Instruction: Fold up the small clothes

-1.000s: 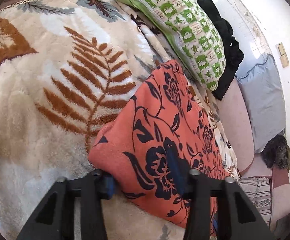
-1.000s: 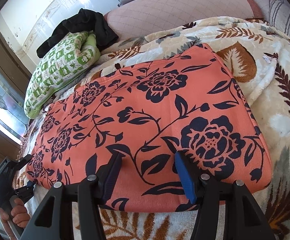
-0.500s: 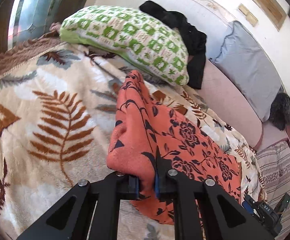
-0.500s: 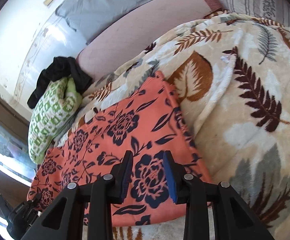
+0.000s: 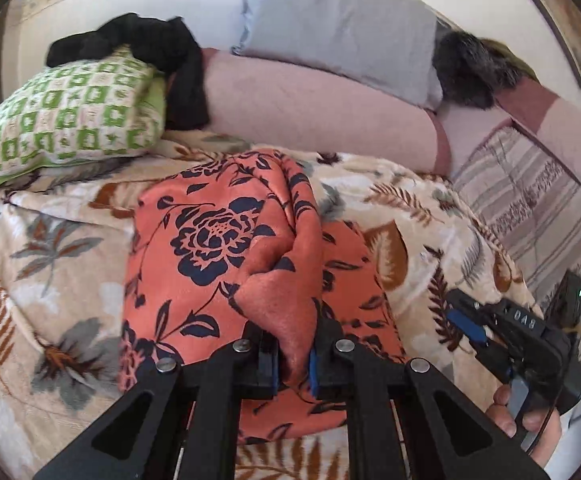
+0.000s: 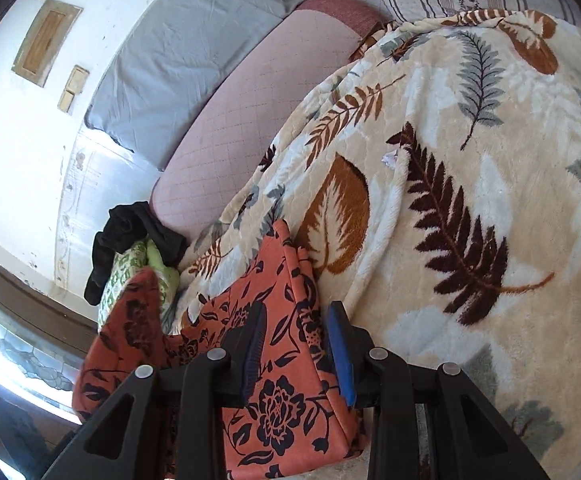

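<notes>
1. The orange floral cloth (image 5: 210, 248) lies on the leaf-print blanket (image 5: 50, 280) that covers the bed. One end is raised and doubled over toward the other, so a fold stands up along its middle.
2. The left gripper (image 5: 293, 364) is clamped tight on a bunched edge of the cloth; the fabric fills the narrow gap between its blue pads.
3. The right gripper (image 6: 296, 350) has cloth between its fingers, with both pads against the fabric. Its jaws stand wider than the left pair. They closed in over the last second and now grip the cloth.
4. In the left wrist view, the right gripper sits low at the right edge, with a person's hand (image 5: 530, 420) around its handle.
5. A green patterned pillow (image 5: 66, 120) rests beyond the cloth, with a black garment (image 5: 162, 56) draped over its far end.
6. A pink quilted bolster (image 5: 310, 112) and a grey pillow (image 5: 330, 28) lie against the white wall (image 6: 10, 152).
</notes>
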The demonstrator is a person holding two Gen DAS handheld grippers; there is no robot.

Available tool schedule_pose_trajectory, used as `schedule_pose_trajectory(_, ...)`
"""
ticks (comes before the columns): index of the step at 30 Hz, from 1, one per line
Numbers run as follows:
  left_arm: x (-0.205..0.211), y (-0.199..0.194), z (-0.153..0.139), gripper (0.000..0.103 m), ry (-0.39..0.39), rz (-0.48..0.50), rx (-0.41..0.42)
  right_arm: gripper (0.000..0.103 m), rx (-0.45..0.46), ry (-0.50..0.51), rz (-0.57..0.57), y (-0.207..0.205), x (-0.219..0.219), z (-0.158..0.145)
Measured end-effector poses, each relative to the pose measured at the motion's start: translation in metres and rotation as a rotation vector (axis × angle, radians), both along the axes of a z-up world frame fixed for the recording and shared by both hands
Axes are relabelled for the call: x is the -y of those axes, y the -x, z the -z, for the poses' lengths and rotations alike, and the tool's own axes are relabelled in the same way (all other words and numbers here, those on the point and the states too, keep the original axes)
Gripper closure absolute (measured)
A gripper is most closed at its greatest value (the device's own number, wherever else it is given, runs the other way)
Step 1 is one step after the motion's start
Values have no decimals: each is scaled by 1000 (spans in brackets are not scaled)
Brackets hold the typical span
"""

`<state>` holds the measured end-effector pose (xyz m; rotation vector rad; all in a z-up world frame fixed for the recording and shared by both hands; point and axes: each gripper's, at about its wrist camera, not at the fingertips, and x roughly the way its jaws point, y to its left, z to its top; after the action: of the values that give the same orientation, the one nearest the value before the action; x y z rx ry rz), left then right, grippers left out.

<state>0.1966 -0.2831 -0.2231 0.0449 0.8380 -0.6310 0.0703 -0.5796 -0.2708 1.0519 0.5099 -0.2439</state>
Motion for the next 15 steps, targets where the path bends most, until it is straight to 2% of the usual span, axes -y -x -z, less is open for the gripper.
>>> schedule_pose_trajectory(1, 14, 3, 11, 90, -20, 43, -26, 69, 16, -17, -7, 0, 3, 1)
schedule_pose_trajectory(2, 23, 5, 20, 79, -25, 84, -68, 69, 32, -37, -20, -1, 5, 2)
schedule_pose_trajectory(4, 22, 7, 34, 63, 22, 150, -173, 66, 47, -84, -66, -6, 5, 5)
schedule_pose_trajectory(5, 13, 11, 33, 60, 73, 173, -188, 64, 45, -111, -94, -11, 4, 8)
schedule_pose_trajectory(6, 3, 15, 29, 57, 115, 195, -177, 47, 41, -138, -120, -15, 2, 11)
schedule_pose_trajectory(7, -9, 17, 23, 47, 143, 208, -147, 34, 51, -170, -146, -19, 0, 14)
schedule_pose_trajectory(8, -23, 18, 16, 35, 167, 205, -104, 28, 68, -202, -169, -21, -4, 16)
schedule_pose_trajectory(10, -51, 18, 5, 25, 182, 154, -9, 28, 92, -240, -226, -29, -13, 18)
schedule_pose_trajectory(11, -61, 12, 4, 25, 166, 119, 23, 28, 89, -237, -250, -32, -18, 18)
schedule_pose_trajectory(13, -79, -4, 10, 25, 117, 40, 35, 28, 62, -208, -276, -40, -28, 18)
schedule_pose_trajectory(15, -91, -20, 25, 25, 68, -33, 13, 28, 47, -209, -310, -50, -38, 21)
